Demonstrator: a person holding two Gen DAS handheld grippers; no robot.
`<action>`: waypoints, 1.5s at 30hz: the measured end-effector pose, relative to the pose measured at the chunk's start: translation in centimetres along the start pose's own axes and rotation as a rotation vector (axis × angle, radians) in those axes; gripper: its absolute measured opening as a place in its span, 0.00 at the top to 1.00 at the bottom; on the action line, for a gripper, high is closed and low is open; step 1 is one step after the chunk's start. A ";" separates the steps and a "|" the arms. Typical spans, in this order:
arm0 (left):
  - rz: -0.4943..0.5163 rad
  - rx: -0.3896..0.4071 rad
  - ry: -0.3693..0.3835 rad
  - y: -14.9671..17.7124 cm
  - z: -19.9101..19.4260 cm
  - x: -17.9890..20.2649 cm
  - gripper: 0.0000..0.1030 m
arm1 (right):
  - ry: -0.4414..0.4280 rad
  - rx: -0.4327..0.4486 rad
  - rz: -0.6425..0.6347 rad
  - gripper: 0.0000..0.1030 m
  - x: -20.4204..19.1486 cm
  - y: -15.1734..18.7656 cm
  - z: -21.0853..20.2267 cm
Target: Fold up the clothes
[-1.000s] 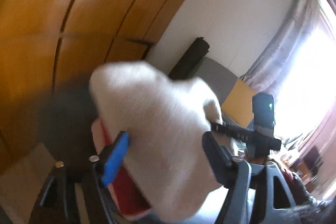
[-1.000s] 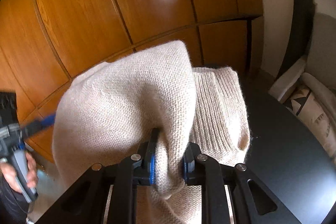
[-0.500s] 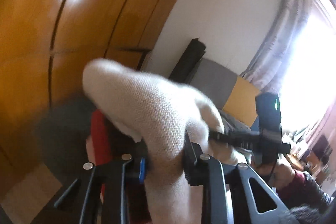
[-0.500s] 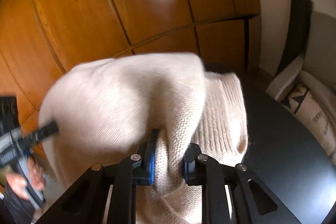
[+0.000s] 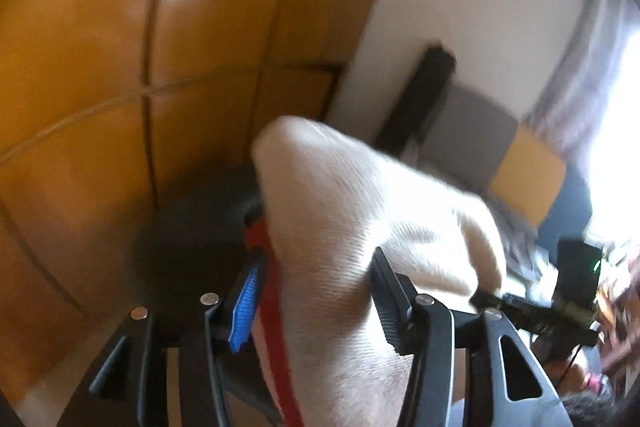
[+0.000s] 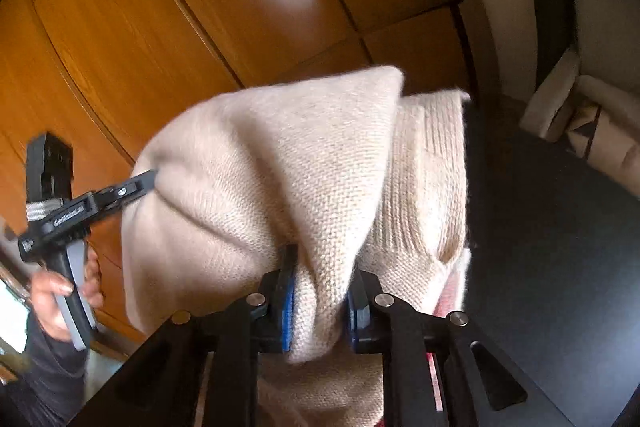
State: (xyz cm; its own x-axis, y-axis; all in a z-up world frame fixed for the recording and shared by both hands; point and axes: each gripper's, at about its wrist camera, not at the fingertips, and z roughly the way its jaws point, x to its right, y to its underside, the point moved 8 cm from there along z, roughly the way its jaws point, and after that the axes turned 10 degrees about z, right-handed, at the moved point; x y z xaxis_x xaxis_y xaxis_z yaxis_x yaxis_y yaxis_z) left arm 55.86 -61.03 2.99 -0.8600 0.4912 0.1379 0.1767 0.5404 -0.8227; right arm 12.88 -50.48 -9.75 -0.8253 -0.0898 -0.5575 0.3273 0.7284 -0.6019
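While the right gripper (image 6: 318, 301) stays clamped on the cream sweater (image 6: 280, 179), the left gripper (image 5: 316, 291) has reopened wide around it, apparently regrasping.

1. The right gripper (image 6: 318, 297) pinched a fold of the cream sweater (image 6: 280, 187).
2. Left of the sweater, the left gripper (image 6: 150, 181) touched its edge.
3. Behind the sweater stood a wooden wardrobe (image 6: 200, 7).

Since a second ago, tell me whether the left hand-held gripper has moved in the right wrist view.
Yes. The left hand-held gripper has risen against the wooden cabinet doors, with the cream sweater in it.
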 end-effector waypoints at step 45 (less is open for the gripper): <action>0.165 0.113 -0.078 7.0 -5.9 9.9 0.26 | 0.361 0.277 -0.240 0.00 0.2 -1.1 -5.1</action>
State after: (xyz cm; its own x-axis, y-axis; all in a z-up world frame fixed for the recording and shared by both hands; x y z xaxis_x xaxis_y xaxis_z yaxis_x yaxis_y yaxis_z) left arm 51.42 -48.41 1.85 -0.8590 0.5101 -0.0427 0.2667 0.3747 -0.8880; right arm 10.03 -47.87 -6.24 -0.9824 0.0433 -0.1815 0.1783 0.5039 -0.8452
